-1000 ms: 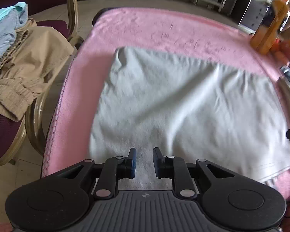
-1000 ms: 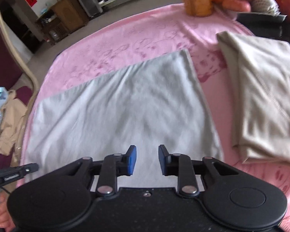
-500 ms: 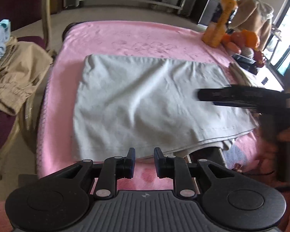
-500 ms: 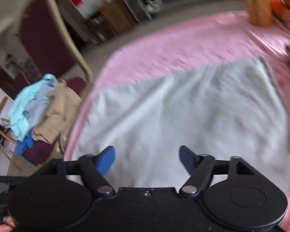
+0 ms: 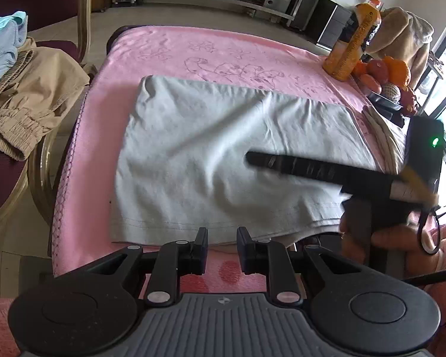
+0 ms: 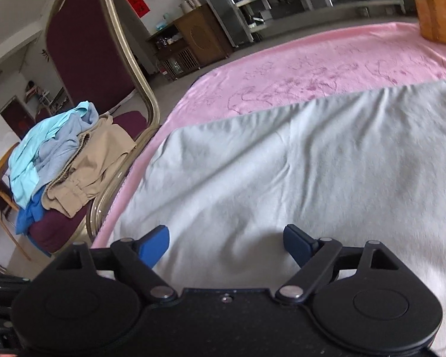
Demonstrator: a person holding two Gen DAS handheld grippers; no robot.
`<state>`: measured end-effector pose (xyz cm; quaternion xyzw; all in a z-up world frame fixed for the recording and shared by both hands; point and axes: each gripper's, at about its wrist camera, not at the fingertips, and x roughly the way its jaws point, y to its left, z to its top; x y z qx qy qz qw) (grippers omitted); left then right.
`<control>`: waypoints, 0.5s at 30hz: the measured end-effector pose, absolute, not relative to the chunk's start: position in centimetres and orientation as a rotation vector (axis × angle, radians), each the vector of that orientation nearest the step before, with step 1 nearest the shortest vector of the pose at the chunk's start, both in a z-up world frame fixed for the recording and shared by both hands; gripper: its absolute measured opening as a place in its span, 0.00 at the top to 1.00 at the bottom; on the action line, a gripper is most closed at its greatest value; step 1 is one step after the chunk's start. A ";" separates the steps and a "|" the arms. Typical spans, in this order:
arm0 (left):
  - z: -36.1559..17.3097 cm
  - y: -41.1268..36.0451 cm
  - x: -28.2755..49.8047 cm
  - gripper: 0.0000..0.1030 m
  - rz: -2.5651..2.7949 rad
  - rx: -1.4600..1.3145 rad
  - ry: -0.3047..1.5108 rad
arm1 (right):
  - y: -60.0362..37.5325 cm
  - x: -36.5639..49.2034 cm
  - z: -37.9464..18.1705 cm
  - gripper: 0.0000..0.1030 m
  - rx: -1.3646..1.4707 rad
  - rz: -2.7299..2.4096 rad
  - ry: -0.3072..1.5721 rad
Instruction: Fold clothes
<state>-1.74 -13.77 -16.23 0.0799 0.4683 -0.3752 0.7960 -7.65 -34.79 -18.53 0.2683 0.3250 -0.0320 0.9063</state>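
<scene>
My grey shirt (image 5: 223, 154) is matt soft cloth on a fuzzy pink blanket (image 5: 223, 53); beside the blanket, a chair (image 6: 128, 68) frame (glossy brass-look metal).

Left gripper (image 5: 222, 238) narrowly parted, empty – right gripper (image 6: 226, 241) just opened wide, empty

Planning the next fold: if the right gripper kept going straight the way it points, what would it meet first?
Most likely the grey garment: the right gripper hangs open just above it, angled down, nothing between. The exact gap is unclear.
</scene>
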 end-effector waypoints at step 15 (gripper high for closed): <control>-16.0 -14.2 -2.6 0.81 -0.831 0.195 1.005 | -40.4 -11.2 -12.6 0.19 0.680 -0.145 0.557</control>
